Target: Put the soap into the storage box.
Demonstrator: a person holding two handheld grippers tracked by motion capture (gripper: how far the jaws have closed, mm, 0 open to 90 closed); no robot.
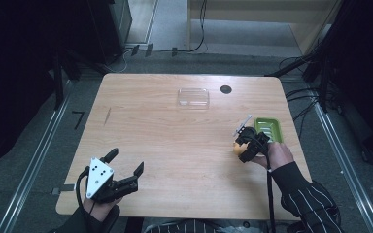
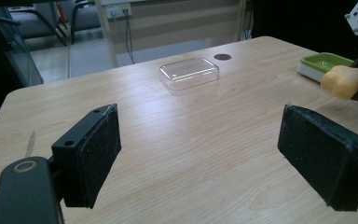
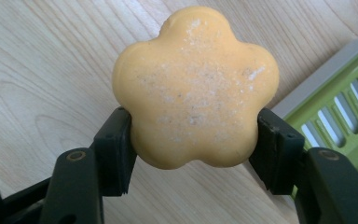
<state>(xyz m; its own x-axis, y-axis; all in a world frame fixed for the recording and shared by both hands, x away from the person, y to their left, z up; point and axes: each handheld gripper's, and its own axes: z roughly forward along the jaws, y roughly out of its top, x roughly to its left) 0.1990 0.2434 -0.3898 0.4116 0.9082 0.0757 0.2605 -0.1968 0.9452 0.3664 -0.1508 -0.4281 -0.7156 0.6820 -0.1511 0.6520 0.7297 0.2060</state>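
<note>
Black tongs, pinstriped dark sleeves

In the high view the table fills the middle of the frame. A lidded box lies at its upper centre, a round hole just right of it. The slotted dish sits at centre right, the flower-shaped soap just lower left of it.

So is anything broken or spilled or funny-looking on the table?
Nothing is spilled or broken. The flower-shaped orange soap is held between the right claw's pads, beside the green soap dish. The clear lid lies flat farther back. Only a dark scratch marks the table.
</note>
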